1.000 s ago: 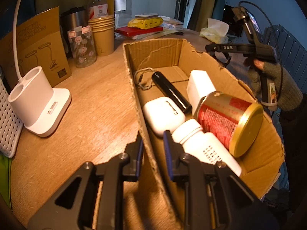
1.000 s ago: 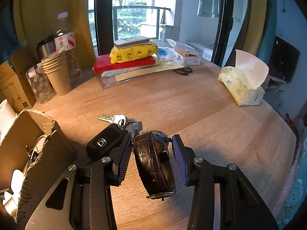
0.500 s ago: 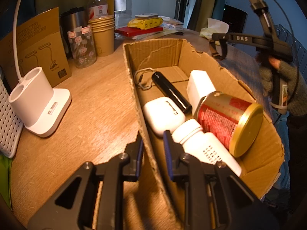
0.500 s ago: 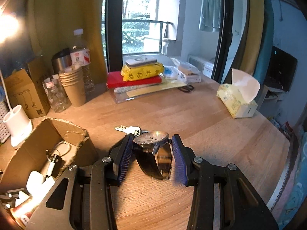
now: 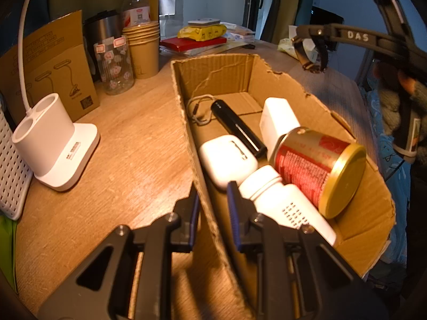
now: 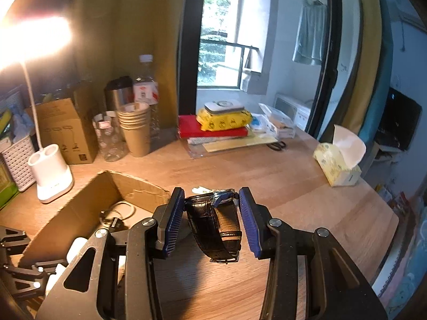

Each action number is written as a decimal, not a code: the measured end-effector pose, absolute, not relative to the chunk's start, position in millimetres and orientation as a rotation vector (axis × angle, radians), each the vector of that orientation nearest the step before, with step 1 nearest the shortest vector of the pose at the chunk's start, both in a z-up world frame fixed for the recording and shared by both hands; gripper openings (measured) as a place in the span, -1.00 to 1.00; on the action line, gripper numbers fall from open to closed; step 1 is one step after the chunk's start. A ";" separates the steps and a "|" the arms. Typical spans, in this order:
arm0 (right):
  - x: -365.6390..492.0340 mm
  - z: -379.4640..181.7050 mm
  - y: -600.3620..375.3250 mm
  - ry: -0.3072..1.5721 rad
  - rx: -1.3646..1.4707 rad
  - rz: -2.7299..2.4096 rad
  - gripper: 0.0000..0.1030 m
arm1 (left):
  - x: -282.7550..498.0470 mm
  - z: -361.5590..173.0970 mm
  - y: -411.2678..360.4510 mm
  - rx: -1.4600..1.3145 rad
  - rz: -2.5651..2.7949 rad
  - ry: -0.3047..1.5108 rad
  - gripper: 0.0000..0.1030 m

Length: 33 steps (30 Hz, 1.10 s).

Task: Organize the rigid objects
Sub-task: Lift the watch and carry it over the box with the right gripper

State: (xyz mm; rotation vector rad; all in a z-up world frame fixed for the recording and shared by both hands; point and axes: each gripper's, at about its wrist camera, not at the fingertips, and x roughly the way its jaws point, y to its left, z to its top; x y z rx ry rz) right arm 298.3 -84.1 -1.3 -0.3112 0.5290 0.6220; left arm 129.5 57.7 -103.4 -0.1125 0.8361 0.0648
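Note:
My left gripper (image 5: 212,208) is shut on the near wall of the open cardboard box (image 5: 210,80). In the box lie a red can with a gold lid (image 5: 317,168), a white pill bottle (image 5: 283,200), a white case (image 5: 226,160), a white charger (image 5: 277,120) and a black stick (image 5: 237,128). My right gripper (image 6: 212,217) is shut on a dark leather-strap wristwatch (image 6: 216,221) and holds it in the air beside the box (image 6: 88,202). In the left wrist view the watch (image 5: 311,53) hangs above the box's far right rim.
A white lamp base (image 5: 50,138), a white basket (image 5: 10,170), a brown carton (image 5: 56,64), a glass jar (image 5: 114,66), paper cups (image 5: 144,48) and a water bottle (image 5: 134,2) stand left of the box. Stacked books (image 6: 213,130) and a tissue pack (image 6: 339,165) lie farther back.
My right gripper has closed on the watch, lifted it off the table away from the keys, and carried it up and toward the box. My left gripper has not moved.

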 end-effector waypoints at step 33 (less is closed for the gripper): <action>226.0 22.7 -20.0 0.440 -0.429 0.809 -0.13 | 129.6 -103.5 57.1 -0.111 0.066 0.835 -0.59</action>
